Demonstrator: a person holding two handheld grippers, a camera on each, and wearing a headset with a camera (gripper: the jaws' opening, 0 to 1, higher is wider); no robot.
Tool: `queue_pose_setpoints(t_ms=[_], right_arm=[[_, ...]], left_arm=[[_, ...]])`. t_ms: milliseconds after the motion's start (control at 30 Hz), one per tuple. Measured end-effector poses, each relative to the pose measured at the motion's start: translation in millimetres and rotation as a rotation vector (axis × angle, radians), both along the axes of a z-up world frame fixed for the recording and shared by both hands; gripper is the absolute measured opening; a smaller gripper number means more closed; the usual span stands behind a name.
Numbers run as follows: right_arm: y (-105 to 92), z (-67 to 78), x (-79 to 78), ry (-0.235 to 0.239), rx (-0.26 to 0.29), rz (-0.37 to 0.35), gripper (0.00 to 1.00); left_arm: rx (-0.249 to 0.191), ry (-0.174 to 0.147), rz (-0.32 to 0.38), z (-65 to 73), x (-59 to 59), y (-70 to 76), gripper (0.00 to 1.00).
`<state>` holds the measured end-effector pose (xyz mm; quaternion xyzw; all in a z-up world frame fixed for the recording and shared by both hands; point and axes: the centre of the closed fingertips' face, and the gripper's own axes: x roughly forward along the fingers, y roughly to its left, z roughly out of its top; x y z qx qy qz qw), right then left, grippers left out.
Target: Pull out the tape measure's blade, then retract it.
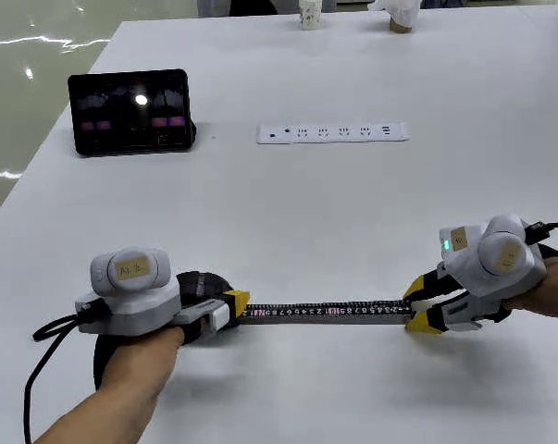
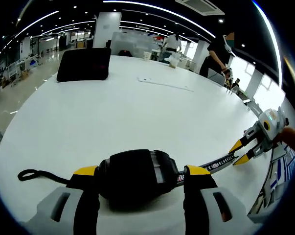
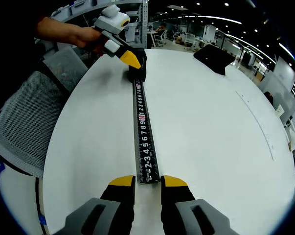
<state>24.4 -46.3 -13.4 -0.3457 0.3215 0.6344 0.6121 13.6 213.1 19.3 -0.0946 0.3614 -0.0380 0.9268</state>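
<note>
A black tape measure case (image 1: 203, 285) rests on the white table (image 1: 334, 213) at the front left. My left gripper (image 1: 225, 310) is shut on it, and the case (image 2: 137, 176) sits between its yellow-tipped jaws. The blade (image 1: 325, 312) lies flat on the table, pulled out to the right. My right gripper (image 1: 415, 307) holds its far end. In the right gripper view the numbered blade (image 3: 145, 132) runs away from my right gripper (image 3: 148, 182) to the case (image 3: 139, 69), with its tip squeezed between the yellow fingertips (image 3: 123, 182). The case's black wrist strap (image 2: 39, 176) trails left.
A black tablet (image 1: 130, 111) stands at the back left. A white power strip (image 1: 332, 132) lies mid-table. A paper cup (image 1: 310, 13) stands at the far edge. A cable (image 1: 38, 361) hangs from the left gripper. A grey mesh chair (image 3: 30, 122) stands beside the table.
</note>
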Motion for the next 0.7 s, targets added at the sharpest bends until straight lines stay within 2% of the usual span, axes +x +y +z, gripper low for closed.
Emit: queue_pose_setpoints(t_ms=[167, 367, 700], right_arm=[[0.7, -0.3, 0.2, 0.005, 0.002, 0.001, 0.16], [1.1, -0.2, 1.2, 0.004, -0.003, 0.013, 0.13], [1.4, -0.1, 0.8, 0.003, 0.003, 0.023, 0.12]], left_arm=[[-0.009, 0.009, 0.028, -1.8, 1.7, 2.6, 0.63], [0.011, 0.016, 0.043, -5.3, 2.7, 3.6, 0.63], [0.013, 0.033, 0.057, -10.5, 3.5, 3.5, 0.65]])
